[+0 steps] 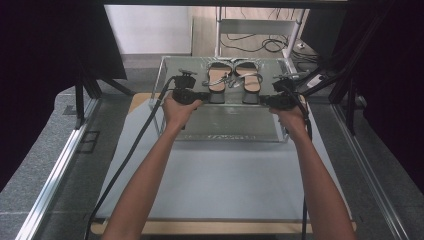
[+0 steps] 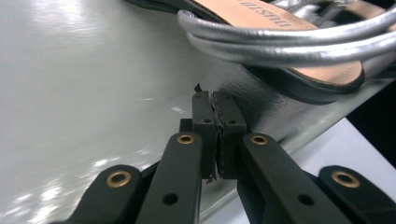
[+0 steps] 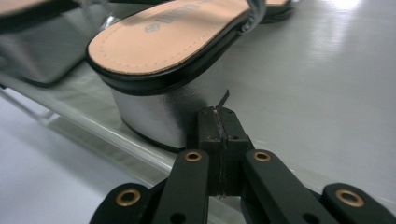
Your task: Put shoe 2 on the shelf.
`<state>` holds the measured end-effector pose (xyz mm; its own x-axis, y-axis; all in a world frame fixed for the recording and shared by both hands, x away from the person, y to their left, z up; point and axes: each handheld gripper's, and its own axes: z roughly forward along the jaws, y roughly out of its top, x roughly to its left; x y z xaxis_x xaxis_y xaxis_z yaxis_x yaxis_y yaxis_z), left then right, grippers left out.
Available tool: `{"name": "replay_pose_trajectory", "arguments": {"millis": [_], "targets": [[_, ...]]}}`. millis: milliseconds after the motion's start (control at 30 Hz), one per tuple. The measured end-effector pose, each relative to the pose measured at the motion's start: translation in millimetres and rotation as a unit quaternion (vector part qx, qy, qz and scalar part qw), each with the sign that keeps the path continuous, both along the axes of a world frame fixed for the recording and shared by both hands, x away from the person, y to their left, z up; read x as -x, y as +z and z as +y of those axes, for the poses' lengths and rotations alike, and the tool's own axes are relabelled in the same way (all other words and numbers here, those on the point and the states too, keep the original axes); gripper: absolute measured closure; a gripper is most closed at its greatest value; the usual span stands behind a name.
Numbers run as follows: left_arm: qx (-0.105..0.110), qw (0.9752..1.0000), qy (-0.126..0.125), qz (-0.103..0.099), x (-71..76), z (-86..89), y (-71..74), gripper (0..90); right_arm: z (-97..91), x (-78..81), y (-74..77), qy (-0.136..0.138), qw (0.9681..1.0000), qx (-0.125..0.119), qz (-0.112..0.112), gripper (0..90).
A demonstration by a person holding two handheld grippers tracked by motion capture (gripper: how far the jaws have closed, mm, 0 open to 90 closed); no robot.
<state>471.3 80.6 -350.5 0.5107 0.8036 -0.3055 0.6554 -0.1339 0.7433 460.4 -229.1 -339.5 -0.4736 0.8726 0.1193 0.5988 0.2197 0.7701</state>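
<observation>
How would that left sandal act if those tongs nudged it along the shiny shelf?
The left sandal would probably slide rather than roll: it seems to sit on a broad block heel on a glossy shelf. Pushed high up, it might tip, since the heel raises it. Its silver straps look thin and would likely flex.

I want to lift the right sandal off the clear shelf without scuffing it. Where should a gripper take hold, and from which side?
Probably the silver block heel of the right sandal. It faces the near edge of the clear shelf, with flat upright sides that suit two jaws. Come in level from the person's side, jaws open either side of the heel. The right gripper sits shut beside it now.
</observation>
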Motion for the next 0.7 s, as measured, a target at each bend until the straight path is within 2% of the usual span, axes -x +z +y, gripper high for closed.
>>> {"name": "replay_pose_trajectory", "arguments": {"millis": [233,400,467,500,533,600,667,700], "targets": [[0.002,1.0,-0.006,-0.002,1.6,-21.9,-0.4,89.1,15.3,-1.0,-1.9,0.013,0.9999,-0.007,-0.001,89.8],[0.003,0.9999,-0.009,-0.007,1.7,-25.4,-1.5,86.4,17.0,-1.4,-2.9,0.012,0.9999,-0.008,-0.003,89.8],[0.004,0.9999,-0.012,-0.008,2.1,-21.8,-1.4,79.3,15.1,-1.1,-3.2,0.015,0.9998,-0.015,-0.002,89.5],[0.008,0.9998,-0.016,-0.011,2.5,-18.8,-1.1,75.0,13.2,1.5,-2.7,0.016,0.9997,-0.016,-0.009,88.2],[0.015,0.9997,-0.016,-0.01,4.1,-15.8,-0.2,75.0,13.2,1.5,-2.7,0.016,0.9997,-0.016,-0.009,88.2],[0.016,0.9994,-0.014,-0.026,13.0,-2.5,4.8,71.7,7.4,10.2,0.2,0.019,0.9994,-0.023,-0.021,85.1],[0.014,0.9993,-0.016,-0.029,16.1,1.0,6.0,69.8,4.7,14.3,1.7,0.022,0.9991,-0.024,-0.027,84.3],[0.01,0.9991,-0.02,-0.036,22.2,6.6,7.6,69.8,2.7,17.8,3.0,0.024,0.9989,-0.026,-0.031,83.7]]}}
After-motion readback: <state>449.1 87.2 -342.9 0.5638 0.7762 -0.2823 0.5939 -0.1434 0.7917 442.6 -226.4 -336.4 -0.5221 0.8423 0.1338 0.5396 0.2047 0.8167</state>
